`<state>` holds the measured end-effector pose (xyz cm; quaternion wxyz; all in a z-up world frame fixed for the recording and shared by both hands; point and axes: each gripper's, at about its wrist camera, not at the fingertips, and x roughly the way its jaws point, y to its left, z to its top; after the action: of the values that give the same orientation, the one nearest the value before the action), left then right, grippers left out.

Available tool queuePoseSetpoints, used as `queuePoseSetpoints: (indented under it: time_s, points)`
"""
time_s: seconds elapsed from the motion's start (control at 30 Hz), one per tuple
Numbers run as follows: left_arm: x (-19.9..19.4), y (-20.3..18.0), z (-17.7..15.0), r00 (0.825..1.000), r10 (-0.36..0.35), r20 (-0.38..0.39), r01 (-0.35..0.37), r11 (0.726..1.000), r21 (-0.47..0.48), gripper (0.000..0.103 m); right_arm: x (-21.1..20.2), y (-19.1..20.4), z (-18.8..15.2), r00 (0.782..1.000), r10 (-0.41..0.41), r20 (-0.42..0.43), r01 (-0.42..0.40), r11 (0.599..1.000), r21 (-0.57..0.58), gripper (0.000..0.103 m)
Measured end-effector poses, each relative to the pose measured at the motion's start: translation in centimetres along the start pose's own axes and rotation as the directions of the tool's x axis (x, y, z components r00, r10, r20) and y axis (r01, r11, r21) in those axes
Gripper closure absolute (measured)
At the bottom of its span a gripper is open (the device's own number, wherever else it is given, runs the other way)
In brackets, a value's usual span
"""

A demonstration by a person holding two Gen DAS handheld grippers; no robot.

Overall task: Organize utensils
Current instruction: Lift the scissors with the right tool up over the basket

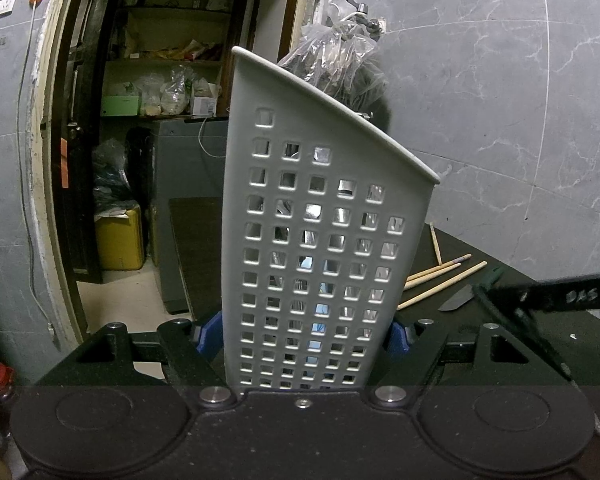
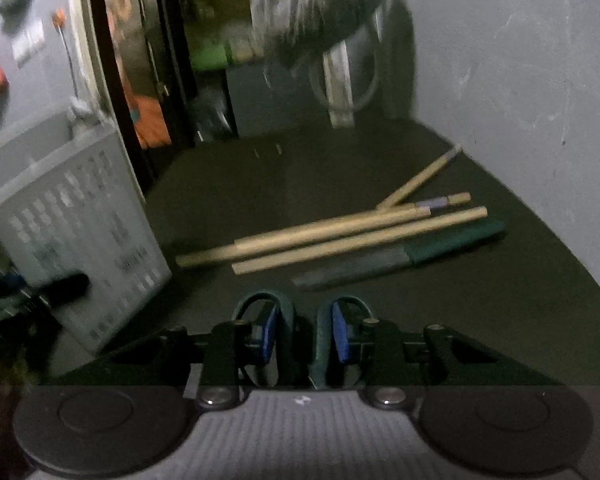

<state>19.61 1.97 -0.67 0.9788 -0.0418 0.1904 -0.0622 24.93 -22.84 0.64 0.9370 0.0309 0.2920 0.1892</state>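
Note:
A grey perforated utensil holder (image 1: 316, 240) stands upright between the blue pads (image 1: 206, 336) of my left gripper (image 1: 304, 336), which is shut on its sides; metal utensils show through its holes. The same holder (image 2: 80, 224) sits at the left of the right wrist view. My right gripper (image 2: 305, 332) has the dark green loop handles of a pair of scissors (image 2: 288, 332) between its blue pads (image 2: 340, 336), which rest against them. Several wooden chopsticks (image 2: 340, 236) and a green-handled knife (image 2: 380, 260) lie on the dark counter (image 2: 260, 184) just ahead. From the left wrist, the chopsticks (image 1: 440, 280) and knife (image 1: 456, 300) lie right of the holder.
A grey marble wall (image 1: 500, 100) bounds the counter at the back and right. A plastic bag (image 1: 336, 60) hangs from a tap behind the holder. To the left, an open doorway (image 1: 160, 120) shows cluttered shelves and a yellow container (image 1: 118, 240) on the floor.

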Motion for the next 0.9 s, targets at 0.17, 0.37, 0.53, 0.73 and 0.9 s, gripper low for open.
queuePoseSetpoints:
  time_s: [0.17,0.37,0.53,0.73,0.9]
  points:
    - [0.2,-0.2,0.1,1.000,0.003,-0.002,-0.003,1.000,0.002,0.025,-2.9,1.2,0.2,0.987,0.046,0.156,-0.036,0.997,-0.071,0.070]
    - [0.2,-0.1,0.1,1.000,0.001,-0.001,-0.001,1.000,0.001,0.025,-5.7,3.0,-0.1,0.925,0.074,0.374,-0.021,0.989,-0.144,0.070]
    - [0.2,-0.2,0.1,1.000,0.002,-0.001,-0.002,1.000,0.002,0.025,-6.9,4.0,-0.8,0.842,0.092,0.531,-0.003,0.986,-0.167,0.070]
    - [0.2,-0.1,0.1,1.000,0.001,-0.001,-0.001,1.000,0.000,0.025,-8.0,4.9,-1.9,0.755,0.108,0.647,0.018,0.983,-0.185,0.070]
    - [0.1,0.0,0.1,1.000,0.002,-0.001,-0.002,1.000,0.000,0.025,-9.1,5.1,-3.7,0.723,0.104,0.683,0.032,0.983,-0.183,0.070]
